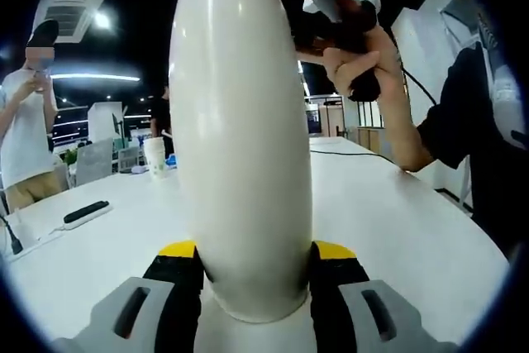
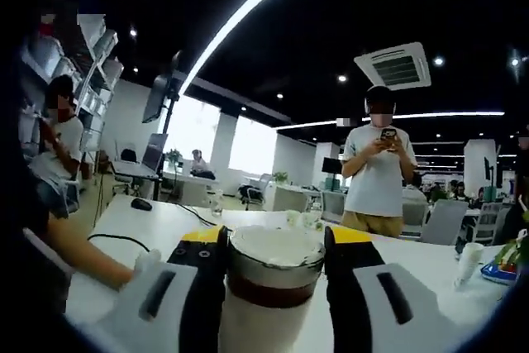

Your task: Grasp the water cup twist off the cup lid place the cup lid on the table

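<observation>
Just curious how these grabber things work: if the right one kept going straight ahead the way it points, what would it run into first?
The cup lid: the right gripper already has its jaws on either side of it, atop the water cup, apparently closed on it.

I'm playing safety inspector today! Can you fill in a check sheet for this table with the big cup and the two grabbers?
Surface: white table, mostly bare.
Job's things: cream water cup stands between the left gripper's jaws; its lid is still on, above a brown band.
Clutter: a paper cup and a black remote-like bar far off on the table; a black mouse.
Grippers: left gripper is shut on the cup's body; right gripper sits around the lid, held by a hand.
Cables: a black cable lies across the table.
Surroundings: an office; a person stands looking at a phone; ceiling lights and a vent.
</observation>
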